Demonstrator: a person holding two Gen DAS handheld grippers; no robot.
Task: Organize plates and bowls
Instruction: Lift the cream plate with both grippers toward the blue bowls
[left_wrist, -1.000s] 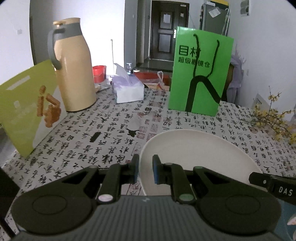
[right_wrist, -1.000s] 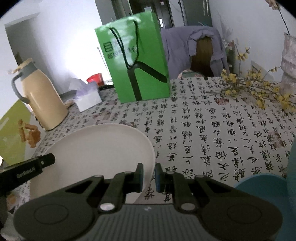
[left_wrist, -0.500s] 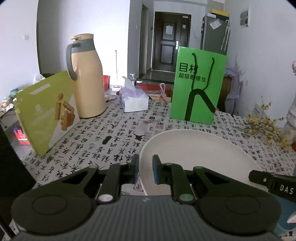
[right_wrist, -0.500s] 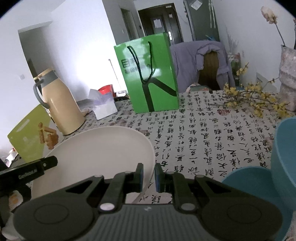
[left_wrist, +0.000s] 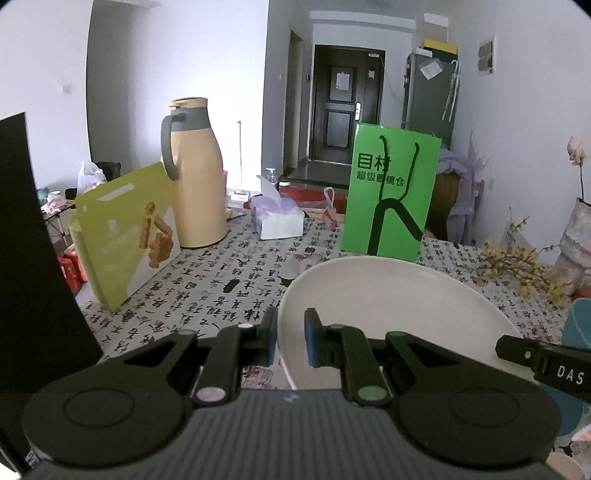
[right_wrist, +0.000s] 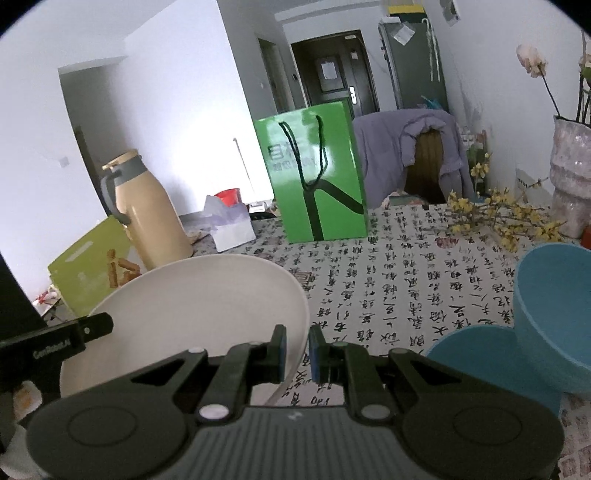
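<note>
A round white ceramic plate (left_wrist: 391, 306) is clamped at opposite rims by the left gripper (left_wrist: 290, 341) and the right gripper (right_wrist: 296, 349), above the calligraphy-print tablecloth (right_wrist: 399, 273).

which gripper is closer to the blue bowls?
Right. The right gripper grips the plate rim beside the blue bowls; the left gripper holds the far rim.

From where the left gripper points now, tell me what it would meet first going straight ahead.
The left gripper is clamped on the white plate's rim. Beyond the plate, straight ahead, lies the patterned tablecloth, then probably the green paper bag, though depth is hard to judge.
</note>
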